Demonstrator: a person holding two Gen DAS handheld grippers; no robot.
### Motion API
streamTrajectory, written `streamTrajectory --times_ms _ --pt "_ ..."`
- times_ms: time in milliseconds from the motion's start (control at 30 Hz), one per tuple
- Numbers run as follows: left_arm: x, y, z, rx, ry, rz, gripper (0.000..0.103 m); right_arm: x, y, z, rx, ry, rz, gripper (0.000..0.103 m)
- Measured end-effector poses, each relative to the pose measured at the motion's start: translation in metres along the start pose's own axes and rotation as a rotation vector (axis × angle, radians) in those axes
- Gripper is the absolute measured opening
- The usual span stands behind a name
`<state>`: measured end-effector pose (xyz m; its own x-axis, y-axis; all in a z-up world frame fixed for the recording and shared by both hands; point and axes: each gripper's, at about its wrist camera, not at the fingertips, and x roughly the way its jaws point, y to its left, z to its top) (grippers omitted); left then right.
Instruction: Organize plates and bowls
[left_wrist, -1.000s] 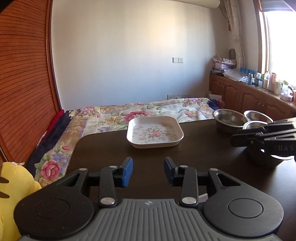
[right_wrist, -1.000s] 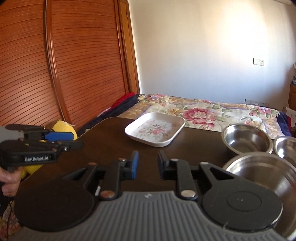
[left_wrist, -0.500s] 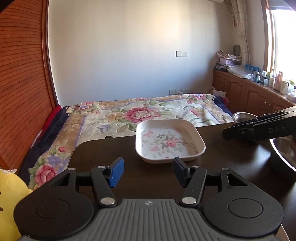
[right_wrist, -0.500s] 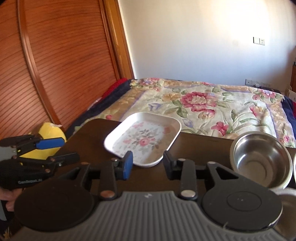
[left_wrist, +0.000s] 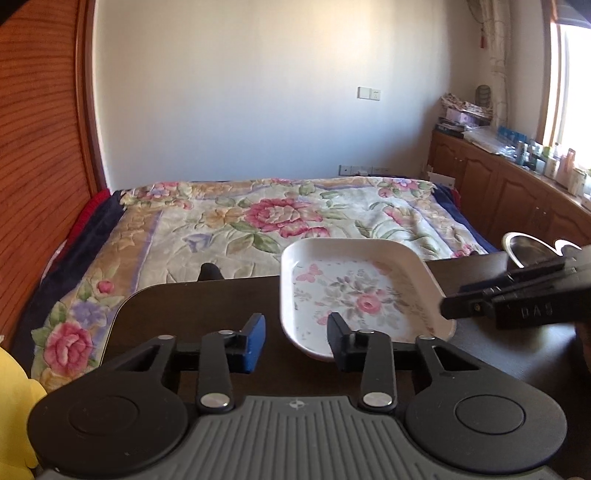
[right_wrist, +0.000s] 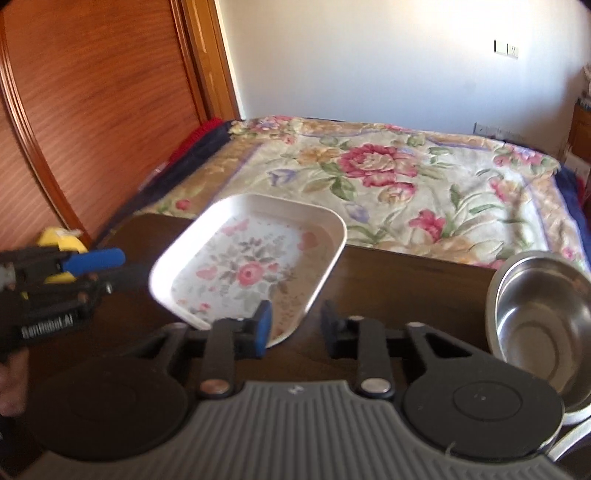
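Floral bedspread (left_wrist: 280, 218) fills the background past your dark wood table (left_wrist: 192, 306), wood-slat sliding door (right_wrist: 92, 110) to the left. On the table, near its far edge, sits the white square plate with a flower print (left_wrist: 354, 295), flat on the top. To its right, well apart from it, sits your steel bowl (right_wrist: 539, 314); part of a second steel rim (right_wrist: 576, 432) shows at the bottom right corner of the right wrist view, too cropped to tell more.

Your left gripper (left_wrist: 295, 343) is spread wide with nothing between the fingers, low over the table, at the plate's near left corner; its right finger overlaps the plate's near rim in the view, touching or not I cannot tell. Your right gripper (right_wrist: 293, 326) is also spread wide and empty, at the plate's near right corner; its blue-padded finger (right_wrist: 263, 325) overlaps the plate's rim, contact unclear. A yellow plush toy (left_wrist: 14, 413) sits off the table's left side.
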<state>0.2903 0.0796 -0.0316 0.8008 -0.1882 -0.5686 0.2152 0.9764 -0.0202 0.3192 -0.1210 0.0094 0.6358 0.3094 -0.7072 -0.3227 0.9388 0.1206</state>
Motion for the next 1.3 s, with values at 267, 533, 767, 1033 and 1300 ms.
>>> streamTrajectory --times_ms 267,533,767,1033,1300 --pt "0.024 0.010 0.005 -0.027 0.026 0.004 0.025 0.013 -0.008 0.002 0.045 0.031 -0.020 0.027" --pt "0.037 0.010 0.004 -0.028 0.061 -0.019 0.024 0.017 -0.007 0.005 0.052 0.034 -0.027 0.021" --pt "0.049 0.009 0.007 -0.014 0.080 -0.021 0.020 0.020 -0.009 0.005 0.070 0.035 -0.020 0.016" --pt "0.052 0.008 0.003 -0.031 0.078 -0.041 0.017 0.023 -0.018 0.007 0.134 0.036 0.016 0.011" --pt "0.040 0.006 -0.001 -0.038 0.110 -0.055 0.017 0.019 -0.020 0.002 0.161 0.037 0.036 0.010"
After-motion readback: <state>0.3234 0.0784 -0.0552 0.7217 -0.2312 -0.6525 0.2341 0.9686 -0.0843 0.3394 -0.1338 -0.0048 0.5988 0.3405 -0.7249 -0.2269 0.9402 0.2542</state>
